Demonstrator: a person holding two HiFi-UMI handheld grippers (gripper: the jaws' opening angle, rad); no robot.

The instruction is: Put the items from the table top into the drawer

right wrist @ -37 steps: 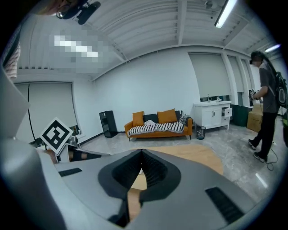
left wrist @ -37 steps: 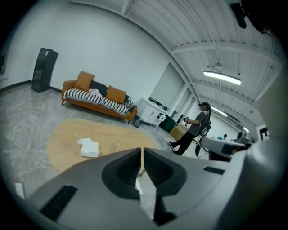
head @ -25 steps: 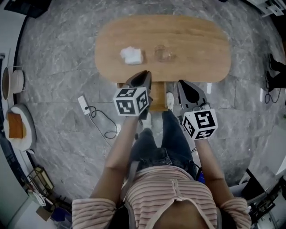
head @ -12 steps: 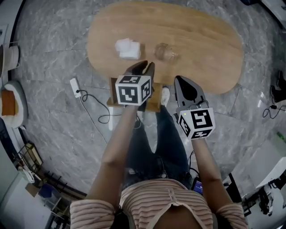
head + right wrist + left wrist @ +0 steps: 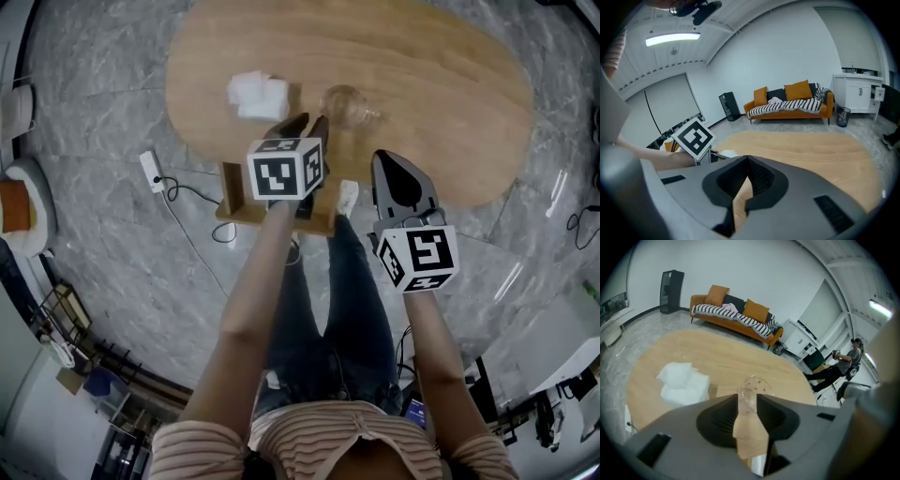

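Viewed from my head camera, an oval wooden table (image 5: 441, 84) stands on a grey marble floor (image 5: 112, 244). At far left a white power strip (image 5: 150, 172) lies on the floor, its cable trailing toward me.

A crumpled white tissue (image 5: 257, 95) rests on the left part of the table top, a little in from the near edge. Just right of it and nearer me, my left gripper (image 5: 307, 124) points steeply down over that edge. Its jaws have just been opening and now stand apart with a narrow gap, and no thing lies between the pads.

Under this gripper a wooden drawer box (image 5: 232, 192) hangs below the table's near edge. I cannot tell whether it is pulled out. A clear glass (image 5: 345, 105) stands on the table just beyond the left gripper's tips and to their right. In the left gripper view it shows through the gap between the jaws, with the tissue off to its left. Both items are on the table top, apart from each other.

Further right, my right gripper (image 5: 386, 159) hangs by the table's near edge, its jaw tips pressed together on nothing. The right gripper view looks across bare table to an orange sofa (image 5: 790, 104) with a striped throw against the far wall.
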